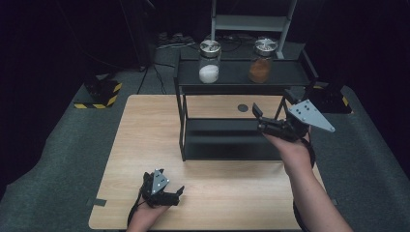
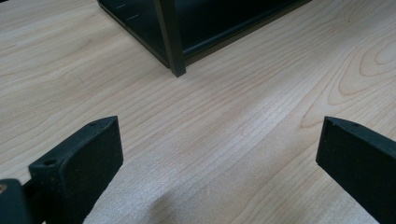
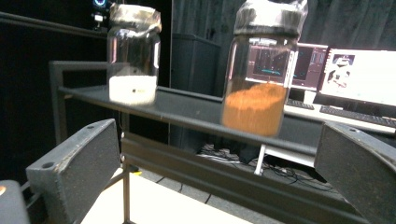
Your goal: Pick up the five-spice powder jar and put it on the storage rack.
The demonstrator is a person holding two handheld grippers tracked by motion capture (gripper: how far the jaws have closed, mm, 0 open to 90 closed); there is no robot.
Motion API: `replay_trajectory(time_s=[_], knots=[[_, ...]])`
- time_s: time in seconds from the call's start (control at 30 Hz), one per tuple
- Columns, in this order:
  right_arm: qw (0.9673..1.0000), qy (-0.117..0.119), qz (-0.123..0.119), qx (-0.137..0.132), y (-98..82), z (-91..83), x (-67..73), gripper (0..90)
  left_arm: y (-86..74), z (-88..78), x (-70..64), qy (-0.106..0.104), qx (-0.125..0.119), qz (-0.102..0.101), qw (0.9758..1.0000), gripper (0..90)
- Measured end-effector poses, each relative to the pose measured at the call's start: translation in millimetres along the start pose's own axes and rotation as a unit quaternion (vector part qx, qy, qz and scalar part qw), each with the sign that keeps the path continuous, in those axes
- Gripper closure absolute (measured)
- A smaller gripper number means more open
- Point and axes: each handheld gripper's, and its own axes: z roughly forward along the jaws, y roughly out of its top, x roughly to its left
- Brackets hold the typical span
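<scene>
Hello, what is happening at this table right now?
A person holds a gripper in each hand. The right gripper is raised with open jaws toward the top of a black shelf, facing the jar of orange powder; a jar of white powder stands beside it. Neither jar is grasped yet. The left gripper rests open on the wooden table.

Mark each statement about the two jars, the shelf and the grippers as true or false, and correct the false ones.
1. Both jars stand on the top shelf. True.
2. The white jar is to the right of the orange jar in the high view. False: it is to the left.
3. The right gripper is shut on the orange jar. False: it is open, short of the jar.
4. The left gripper is open, low over the table. True.
5. Both jars have lids on. True.
</scene>
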Motion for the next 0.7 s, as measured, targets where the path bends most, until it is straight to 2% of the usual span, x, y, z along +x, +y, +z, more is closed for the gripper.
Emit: replay_trajectory(time_s=[0.37,0.7], knots=[[0.9997,0.006,-0.015,0.020,-24.9,-23.2,4.4,0.0,-0.4,-0.3,-0.2,0.002,-0.001,-0.002,1.0000,0.9],[0.9984,0.009,-0.027,0.048,-57.7,-40.3,10.6,0.0,0.0,0.0,-2.2,0.004,0.000,0.003,1.0000,0.9]])
